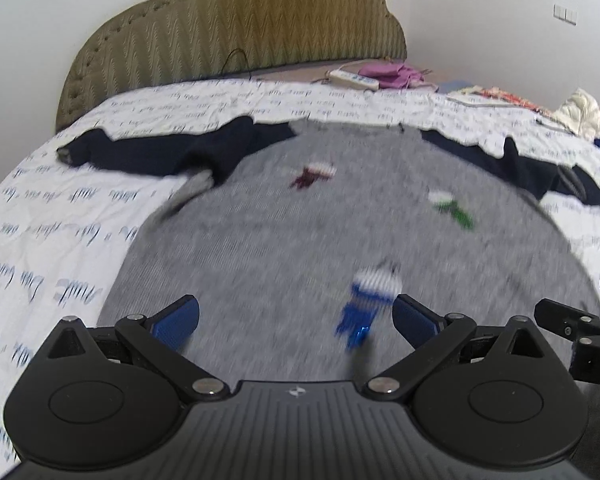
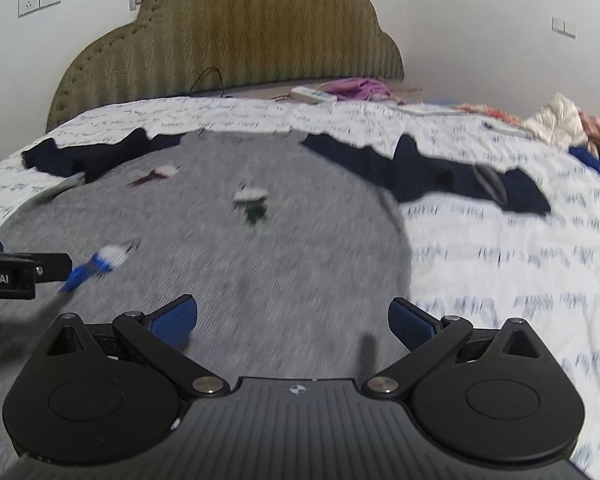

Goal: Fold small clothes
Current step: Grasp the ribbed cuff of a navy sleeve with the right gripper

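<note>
The left tongs (image 1: 296, 316) are hovering with jaws wide apart over the grey sweater (image 1: 260, 232), which is lying spread flat on the bed (image 1: 40, 208). Just beside them, the right tongs (image 2: 293, 316) are also gaping apart, above the sweater's right half.

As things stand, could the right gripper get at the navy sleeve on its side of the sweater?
Probably yes: the right gripper is open over the grey sweater, and nothing lies between it and the navy sleeve ahead.
</note>
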{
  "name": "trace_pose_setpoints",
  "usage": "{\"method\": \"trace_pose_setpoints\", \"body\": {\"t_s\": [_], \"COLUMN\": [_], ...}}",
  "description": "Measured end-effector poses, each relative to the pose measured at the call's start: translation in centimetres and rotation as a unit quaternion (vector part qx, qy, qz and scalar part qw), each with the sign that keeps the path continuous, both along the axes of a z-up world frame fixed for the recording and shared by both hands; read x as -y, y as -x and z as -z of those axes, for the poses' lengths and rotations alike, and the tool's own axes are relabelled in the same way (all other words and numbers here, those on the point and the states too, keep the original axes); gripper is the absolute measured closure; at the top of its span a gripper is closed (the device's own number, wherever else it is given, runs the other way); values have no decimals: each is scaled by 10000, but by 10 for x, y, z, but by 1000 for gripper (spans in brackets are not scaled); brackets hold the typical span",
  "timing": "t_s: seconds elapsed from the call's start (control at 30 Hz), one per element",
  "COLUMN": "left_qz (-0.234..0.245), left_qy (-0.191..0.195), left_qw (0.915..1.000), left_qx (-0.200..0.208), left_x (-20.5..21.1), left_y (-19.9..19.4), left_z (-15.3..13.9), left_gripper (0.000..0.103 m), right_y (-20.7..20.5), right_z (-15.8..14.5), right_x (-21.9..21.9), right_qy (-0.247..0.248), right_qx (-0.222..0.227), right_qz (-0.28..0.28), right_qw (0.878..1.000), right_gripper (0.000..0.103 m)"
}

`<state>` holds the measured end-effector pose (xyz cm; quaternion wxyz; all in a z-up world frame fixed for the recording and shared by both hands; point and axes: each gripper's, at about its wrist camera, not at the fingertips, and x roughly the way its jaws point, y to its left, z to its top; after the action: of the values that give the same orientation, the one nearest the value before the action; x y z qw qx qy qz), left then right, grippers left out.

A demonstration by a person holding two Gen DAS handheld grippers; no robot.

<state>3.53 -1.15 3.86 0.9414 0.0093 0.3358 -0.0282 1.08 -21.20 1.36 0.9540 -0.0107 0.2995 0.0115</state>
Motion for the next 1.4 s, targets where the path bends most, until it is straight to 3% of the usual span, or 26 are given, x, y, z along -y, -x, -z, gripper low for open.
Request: {"method": "trace_pose_setpoints", "body": {"t_s": [0.23,0.33,0.5,0.6,0.73,0.83,0.9,1.0,1.07,1.17,1.23,1.3,1.4], "left_qz": [-42,-129,-213,-177,-192,-195,-198,-197,-200,-207,-207,-207,-202], "left_qy": [438,605,553,486,598,618,612,619,636,664,670,670,697], "left_qw": [9988,9981,9982,9987,9980,9979,9979,9979,9978,9976,9975,9975,9974], "left_qx": [215,-3,-74,-19,7,9,15,14,20,26,27,27,33], "left_x": [6,2,1,4,1,1,2,2,2,1,1,1,0], "left_y": [-40,-54,-59,-58,-57,-58,-58,-58,-58,-58,-59,-59,-59], "left_z": [-1,15,35,35,36,36,36,36,36,36,36,36,36], "left_gripper": [0,0,0,0,0,0,0,0,0,0,0,0,0], "right_y": [-42,-70,-120,-147,-170,-186,-197,-207,-209,-207,-206,-204,-199], "right_z": [-22,-21,8,19,19,30,42,49,48,42,42,41,35], "right_x": [42,67,112,141,178,187,188,196,204,220,233,243,256], "right_qy": [181,916,2630,2944,2232,2303,2382,2100,1787,1132,674,338,-279], "right_qx": [722,848,802,628,648,479,250,-15,-6,39,73,109,275], "right_qz": [-56,50,145,396,842,810,748,760,843,993,1088,1217,1407], "right_qw": [9972,9922,9613,9528,9690,9685,9680,9747,9803,9886,9917,9919,9893], "right_gripper": [0,0,1,5,5,9,23,41,43,55,79,90,91]}}
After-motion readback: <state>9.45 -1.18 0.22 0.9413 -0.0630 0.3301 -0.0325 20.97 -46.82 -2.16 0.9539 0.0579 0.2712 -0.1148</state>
